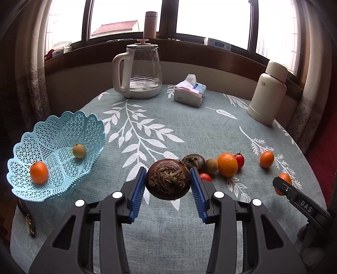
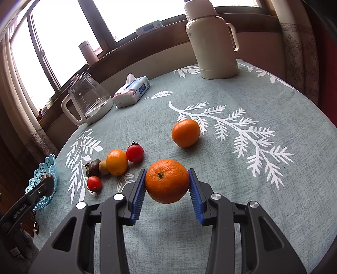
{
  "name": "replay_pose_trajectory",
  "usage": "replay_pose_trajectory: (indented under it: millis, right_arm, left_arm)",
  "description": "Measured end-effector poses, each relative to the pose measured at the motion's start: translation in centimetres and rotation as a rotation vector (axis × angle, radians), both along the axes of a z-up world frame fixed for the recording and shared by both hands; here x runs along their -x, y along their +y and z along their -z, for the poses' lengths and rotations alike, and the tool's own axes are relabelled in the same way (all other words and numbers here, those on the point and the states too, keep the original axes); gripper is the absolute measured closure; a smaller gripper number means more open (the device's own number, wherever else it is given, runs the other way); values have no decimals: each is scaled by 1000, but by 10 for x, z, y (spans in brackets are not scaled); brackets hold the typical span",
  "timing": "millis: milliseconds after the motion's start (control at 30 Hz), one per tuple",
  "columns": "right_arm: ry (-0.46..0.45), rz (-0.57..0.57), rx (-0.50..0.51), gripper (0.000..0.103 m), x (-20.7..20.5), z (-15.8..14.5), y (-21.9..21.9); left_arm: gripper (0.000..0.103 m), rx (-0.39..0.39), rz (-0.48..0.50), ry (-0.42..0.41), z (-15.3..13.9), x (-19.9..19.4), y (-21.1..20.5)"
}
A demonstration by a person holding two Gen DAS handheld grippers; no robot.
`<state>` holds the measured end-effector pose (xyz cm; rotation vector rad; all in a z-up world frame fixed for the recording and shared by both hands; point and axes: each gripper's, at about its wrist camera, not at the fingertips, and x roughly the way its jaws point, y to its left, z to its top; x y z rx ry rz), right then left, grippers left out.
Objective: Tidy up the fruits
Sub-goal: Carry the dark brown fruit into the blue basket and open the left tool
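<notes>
Left claw pinching water chestnut | right claw pinching tangerine | leaf-print tablecloth

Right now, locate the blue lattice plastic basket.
The blue lattice plastic basket sits at the table's left edge in the left wrist view, left of the left gripper, holding two small fruits.

Blown-out window backlight, sharp focus, fisheye-warped edges.

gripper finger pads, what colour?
Blue ribbed pads on black jaws, same on both grippers. Clearest in the left wrist view, either side of the brown water chestnut.
</notes>
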<state>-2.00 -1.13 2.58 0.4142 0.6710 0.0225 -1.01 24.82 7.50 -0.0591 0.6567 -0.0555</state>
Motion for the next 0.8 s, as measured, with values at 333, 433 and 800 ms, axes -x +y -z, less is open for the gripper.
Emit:
replay_pose_trajectory:
  millis: [333, 433, 800]
  right_arm:
    - [2, 0, 5, 63, -1, 0, -1]
    - [3, 2, 7, 63, -1, 0, 0]
    - [7, 6, 19, 63, -3, 1, 1]
  left_arm:
    - [59, 12, -134, -52, -17, 3, 49]
    - [59, 12, -179, -58, -18, 3, 66]
    - [59, -9, -313, -76, -20, 5, 119]
